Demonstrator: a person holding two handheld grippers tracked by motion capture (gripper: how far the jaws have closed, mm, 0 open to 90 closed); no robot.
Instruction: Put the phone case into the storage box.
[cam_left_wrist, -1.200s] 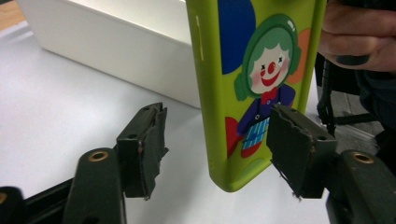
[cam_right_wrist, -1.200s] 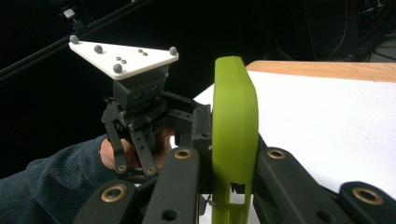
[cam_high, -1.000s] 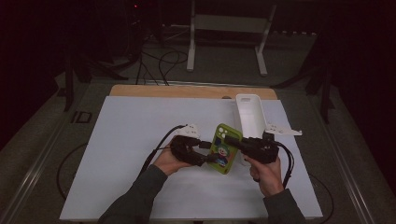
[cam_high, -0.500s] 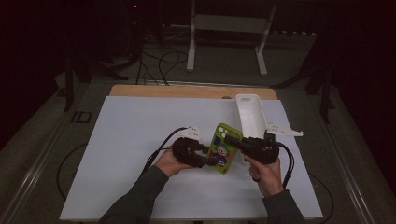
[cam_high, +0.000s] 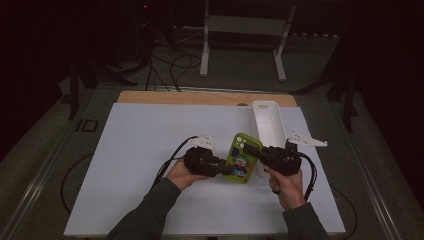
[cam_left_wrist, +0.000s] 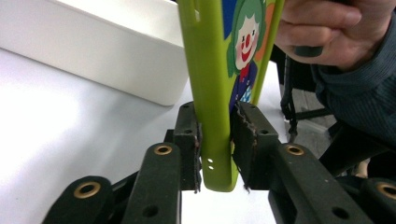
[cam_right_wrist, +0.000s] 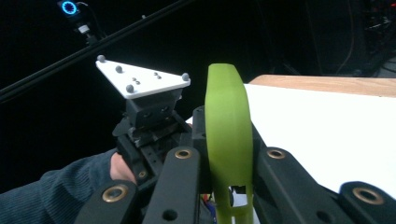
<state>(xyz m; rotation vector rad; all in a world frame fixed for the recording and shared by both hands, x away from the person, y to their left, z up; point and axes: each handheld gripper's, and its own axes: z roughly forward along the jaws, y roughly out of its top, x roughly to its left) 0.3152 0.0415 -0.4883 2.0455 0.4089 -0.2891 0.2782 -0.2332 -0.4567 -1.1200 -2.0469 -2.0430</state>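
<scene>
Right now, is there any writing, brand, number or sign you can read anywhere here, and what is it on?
No readable text anywhere.
Green phone case: a cartoon clown picture, no words or numbers on it.
White tray: plain, no label.
Left gripper and right gripper: no legible marking on either.

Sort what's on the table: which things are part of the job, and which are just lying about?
In the job:
- green rubbery phone case with a clown picture
- left tool, shut on its edge
- right tool, shut on the opposite edge

Lying about:
- long white plastic tray
- white table sheet
</scene>
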